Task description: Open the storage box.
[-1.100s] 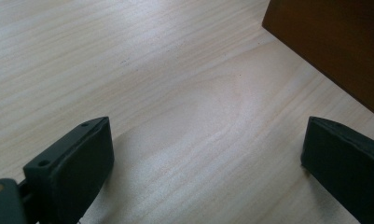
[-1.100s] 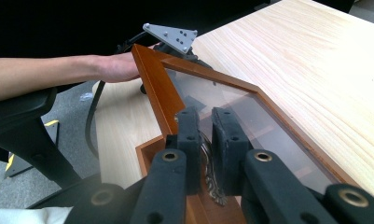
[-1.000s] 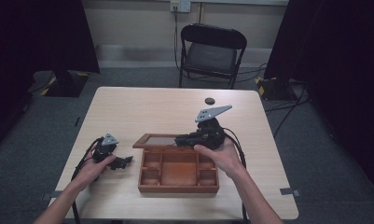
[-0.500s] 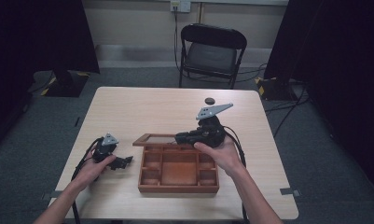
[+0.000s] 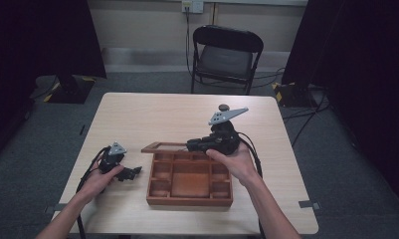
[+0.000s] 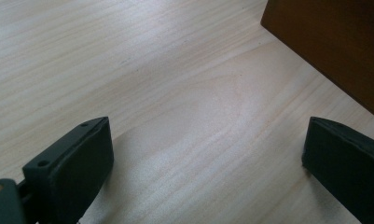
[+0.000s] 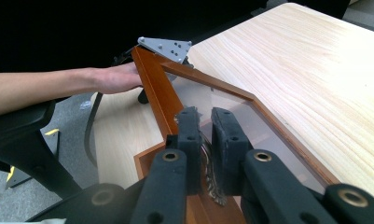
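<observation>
my right claw (image 7: 204, 123) is pinched nearly shut on the small metal clasp at the front edge of the glass lid (image 5: 163, 147), holding it raised over the far rim of one wooden box (image 5: 190, 200) mid-desk (image 5: 152, 112). my left claw (image 6: 208, 154) rests wide open, holding nothing, on bare desk just beside the box's left wall. one chair (image 5: 226, 55) stands beyond the far edge.

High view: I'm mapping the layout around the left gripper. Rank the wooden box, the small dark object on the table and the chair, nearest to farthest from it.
1. wooden box, on the table just right of the left gripper.
2. small dark object, near the table's far edge, right of centre.
3. chair, on the floor beyond the table.
</observation>
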A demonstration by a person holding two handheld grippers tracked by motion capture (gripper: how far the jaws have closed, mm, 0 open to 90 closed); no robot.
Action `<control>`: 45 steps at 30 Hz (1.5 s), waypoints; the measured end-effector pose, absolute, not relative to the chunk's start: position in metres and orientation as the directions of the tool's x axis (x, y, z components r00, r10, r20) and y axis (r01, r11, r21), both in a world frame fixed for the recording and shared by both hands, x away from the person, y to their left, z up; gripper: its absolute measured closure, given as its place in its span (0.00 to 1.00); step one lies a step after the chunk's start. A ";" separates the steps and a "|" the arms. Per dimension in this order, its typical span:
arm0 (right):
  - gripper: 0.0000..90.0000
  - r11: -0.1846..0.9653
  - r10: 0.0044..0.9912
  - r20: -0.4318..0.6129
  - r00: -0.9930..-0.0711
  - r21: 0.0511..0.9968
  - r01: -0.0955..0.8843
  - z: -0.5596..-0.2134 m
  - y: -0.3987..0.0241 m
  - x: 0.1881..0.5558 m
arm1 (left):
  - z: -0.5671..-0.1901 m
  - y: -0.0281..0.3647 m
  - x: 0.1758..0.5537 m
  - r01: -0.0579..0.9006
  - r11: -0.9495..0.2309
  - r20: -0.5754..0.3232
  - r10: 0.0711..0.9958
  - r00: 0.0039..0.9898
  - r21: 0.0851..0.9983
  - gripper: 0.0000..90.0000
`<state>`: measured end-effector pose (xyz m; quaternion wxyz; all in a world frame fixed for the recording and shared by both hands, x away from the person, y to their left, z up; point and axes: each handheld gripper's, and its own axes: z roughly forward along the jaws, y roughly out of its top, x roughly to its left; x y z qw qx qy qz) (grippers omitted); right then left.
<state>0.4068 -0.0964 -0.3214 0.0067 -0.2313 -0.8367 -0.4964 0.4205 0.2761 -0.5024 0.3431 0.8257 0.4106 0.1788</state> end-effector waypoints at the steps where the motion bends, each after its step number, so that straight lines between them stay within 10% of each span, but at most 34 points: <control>1: 0.92 0.400 0.381 0.240 -0.893 0.828 0.393 -0.321 -0.096 0.407 | -0.502 0.276 0.420 0.555 -0.427 0.013 0.801 0.599 0.714 0.02; 45: 0.94 0.393 0.396 0.201 -0.896 0.845 0.364 -0.312 -0.094 0.415 | -0.502 0.276 0.421 0.555 -0.429 0.015 0.800 0.600 0.713 0.02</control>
